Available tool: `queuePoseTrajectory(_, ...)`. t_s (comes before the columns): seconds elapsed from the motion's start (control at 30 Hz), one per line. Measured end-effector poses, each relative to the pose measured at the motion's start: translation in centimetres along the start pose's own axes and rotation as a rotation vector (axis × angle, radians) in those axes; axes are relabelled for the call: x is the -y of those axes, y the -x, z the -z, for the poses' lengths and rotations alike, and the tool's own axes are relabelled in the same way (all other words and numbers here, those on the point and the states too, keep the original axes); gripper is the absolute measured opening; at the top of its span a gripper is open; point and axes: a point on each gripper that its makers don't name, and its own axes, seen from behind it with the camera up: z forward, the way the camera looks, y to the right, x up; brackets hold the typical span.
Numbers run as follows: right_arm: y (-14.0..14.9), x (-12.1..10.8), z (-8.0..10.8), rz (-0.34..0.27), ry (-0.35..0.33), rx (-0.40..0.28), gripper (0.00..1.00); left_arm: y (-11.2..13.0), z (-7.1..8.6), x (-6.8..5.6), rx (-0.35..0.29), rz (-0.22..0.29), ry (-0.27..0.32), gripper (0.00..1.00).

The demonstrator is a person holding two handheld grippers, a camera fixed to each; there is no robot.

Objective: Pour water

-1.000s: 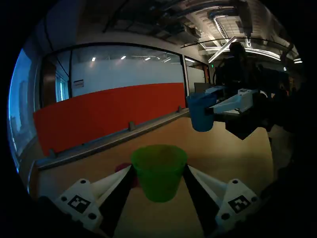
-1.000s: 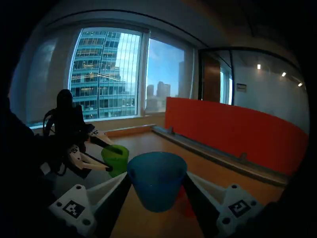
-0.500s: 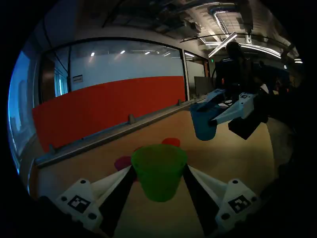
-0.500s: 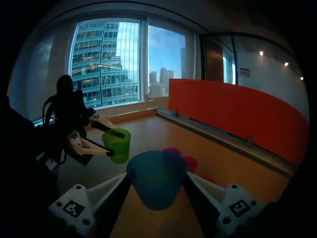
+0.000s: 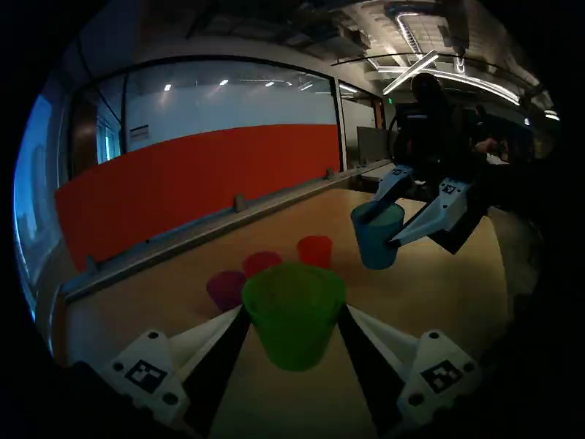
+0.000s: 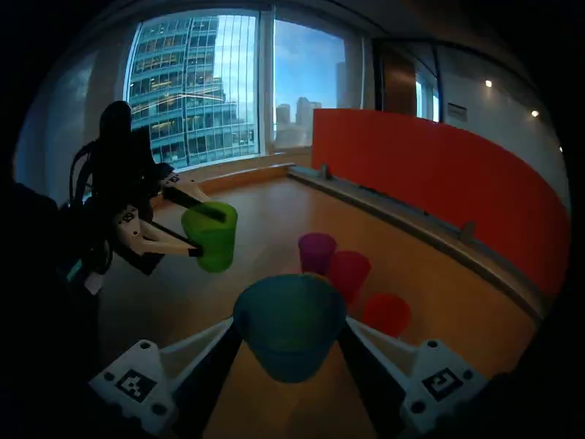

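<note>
Evidently no pouring has begun: the left tongs (image 5: 292,316) clamp an upright green cup (image 5: 294,329), the right tongs (image 6: 289,325) an upright blue cup (image 6: 289,340), both held above the surface (image 6: 278,219) near three small cups (image 6: 348,272), so the tipping looks still to do.

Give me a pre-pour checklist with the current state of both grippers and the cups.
1. Left gripper grip on the green cup: ok, pinched from both sides.
2. Right gripper grip on the blue cup: ok, same.
3. Both held cups upright: ok, near enough.
4. Water in either held cup: cannot tell, the insides are too dark.
5. One rim above the other for pouring: not ok, the cups hang apart at roughly the same height.
6. Purple cup, pink cup and red cup on the table clear of the held cups: ok.
</note>
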Motion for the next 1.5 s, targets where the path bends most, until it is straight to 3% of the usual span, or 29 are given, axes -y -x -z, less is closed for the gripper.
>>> queuePoseTrajectory(0.3, 1.7, -0.2, -1.0, -0.016, -0.010, 0.040, 0.90, 2.4, -1.0, 0.0, 0.072, -0.005, 0.015, 0.84)
queuePoseTrajectory(0.83, 5.8, 0.1, -2.6, 0.009, -0.023, 0.135, 0.90, 7.1, -2.4, -0.6, 0.233, -0.041, 0.068, 0.84)
queuePoseTrajectory(1.17, 7.0, -0.1, -3.2, -0.001, -0.019, 0.155, 0.91, 9.2, -3.1, -0.5, 0.285, -0.028, 0.082, 0.84)
queuePoseTrajectory(1.5, 7.5, -0.2, -3.3, -0.013, -0.016, 0.160, 0.90, 10.4, -3.5, -0.8, 0.290, -0.007, 0.081, 0.84)
